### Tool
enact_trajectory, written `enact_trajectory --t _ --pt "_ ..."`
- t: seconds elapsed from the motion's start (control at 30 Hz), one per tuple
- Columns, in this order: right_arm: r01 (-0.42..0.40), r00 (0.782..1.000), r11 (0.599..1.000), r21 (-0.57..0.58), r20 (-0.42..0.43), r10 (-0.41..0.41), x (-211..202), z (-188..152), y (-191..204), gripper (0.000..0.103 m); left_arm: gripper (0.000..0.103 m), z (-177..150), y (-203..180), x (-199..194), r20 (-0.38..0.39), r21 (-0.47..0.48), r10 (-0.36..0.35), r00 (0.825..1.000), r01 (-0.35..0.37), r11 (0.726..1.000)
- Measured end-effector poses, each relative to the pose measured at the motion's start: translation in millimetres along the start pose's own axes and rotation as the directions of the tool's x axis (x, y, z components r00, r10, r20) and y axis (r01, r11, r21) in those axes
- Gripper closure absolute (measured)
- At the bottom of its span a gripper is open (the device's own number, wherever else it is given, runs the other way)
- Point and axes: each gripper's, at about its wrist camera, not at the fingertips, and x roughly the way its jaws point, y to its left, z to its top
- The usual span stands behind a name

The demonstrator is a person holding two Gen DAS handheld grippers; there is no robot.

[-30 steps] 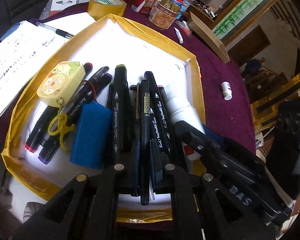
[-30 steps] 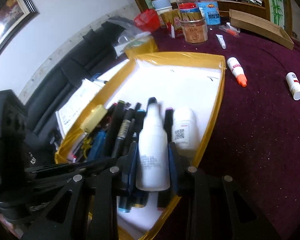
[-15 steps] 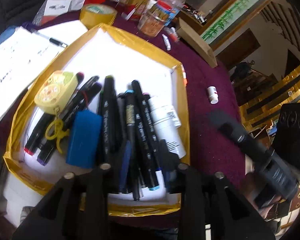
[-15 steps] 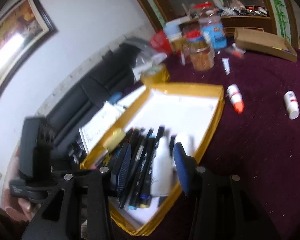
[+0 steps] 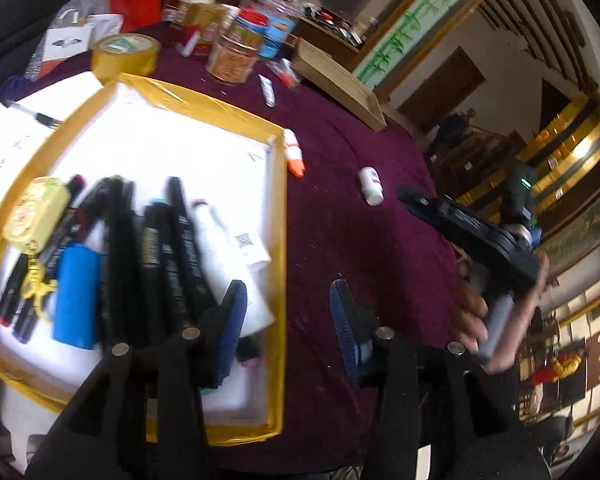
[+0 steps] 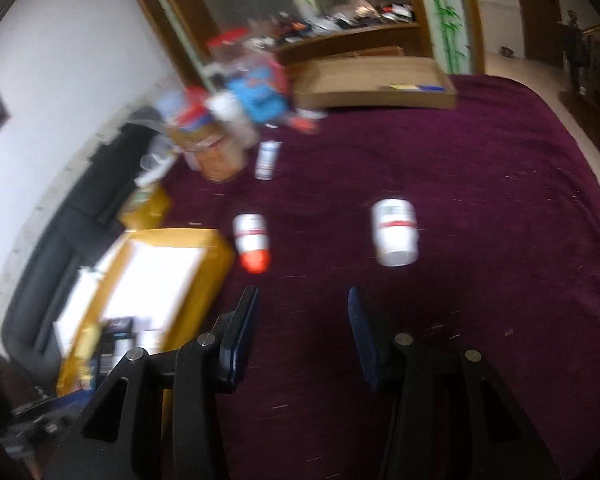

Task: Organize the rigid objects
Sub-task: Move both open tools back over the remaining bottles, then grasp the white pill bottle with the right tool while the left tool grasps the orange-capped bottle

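A yellow-rimmed white tray (image 5: 278,184) holds several black markers (image 5: 168,248), a white spray bottle (image 5: 220,248), a blue box (image 5: 76,292) and a yellow keychain case (image 5: 34,212). My left gripper (image 5: 286,320) is open and empty, above the tray's right rim. My right gripper (image 6: 300,336) is open and empty over the maroon cloth. In front of it lie an orange-capped white bottle (image 6: 252,240) beside the tray's corner (image 6: 216,244) and a small white bottle (image 6: 394,232). Both bottles also show in the left wrist view, the orange-capped one (image 5: 294,154) and the small one (image 5: 371,185).
Jars (image 5: 236,52), a tape roll (image 5: 126,56), a red bag (image 5: 134,0) and a small tube (image 5: 268,90) crowd the table's far side. A cardboard tray (image 6: 372,80) lies at the back. A notebook with a pen (image 5: 32,120) lies left of the tray.
My right gripper let go of the white spray bottle in the tray, opened and swung right toward the loose bottles. My left gripper released a marker, opened and shifted right.
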Motion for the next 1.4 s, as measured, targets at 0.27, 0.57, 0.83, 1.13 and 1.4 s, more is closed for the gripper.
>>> enact_trajectory --t 0.27,0.57,0.83,1.13,1.4 --pt "0.109 0.993 0.991 0.079 -0.055 -0.105 52 38 -48 0.063 0.062 -1 -16 17 -0.045 0.062 0.003 0.999 0.000 0.998" --pt "0.121 0.987 0.987 0.106 -0.121 -0.108 76 28 -63 0.073 0.062 -2 -23 26 -0.058 0.059 0.027 0.998 -0.023 0.998" --pt "-0.003 0.993 0.986 0.165 -0.115 0.022 50 -3 -82 0.073 0.062 31 -62 62 -0.133 0.118 0.048 0.990 -0.032 0.992" --pt "-0.008 0.990 0.973 0.231 -0.136 0.040 45 -5 -87 0.073 0.062 122 -87 165 -0.154 0.129 0.255 0.955 -0.237 0.963" --pt "-0.011 0.988 0.966 0.259 -0.147 0.051 50 -3 -87 0.073 0.062 154 -65 240 -0.235 0.117 0.451 0.861 -0.436 0.893"
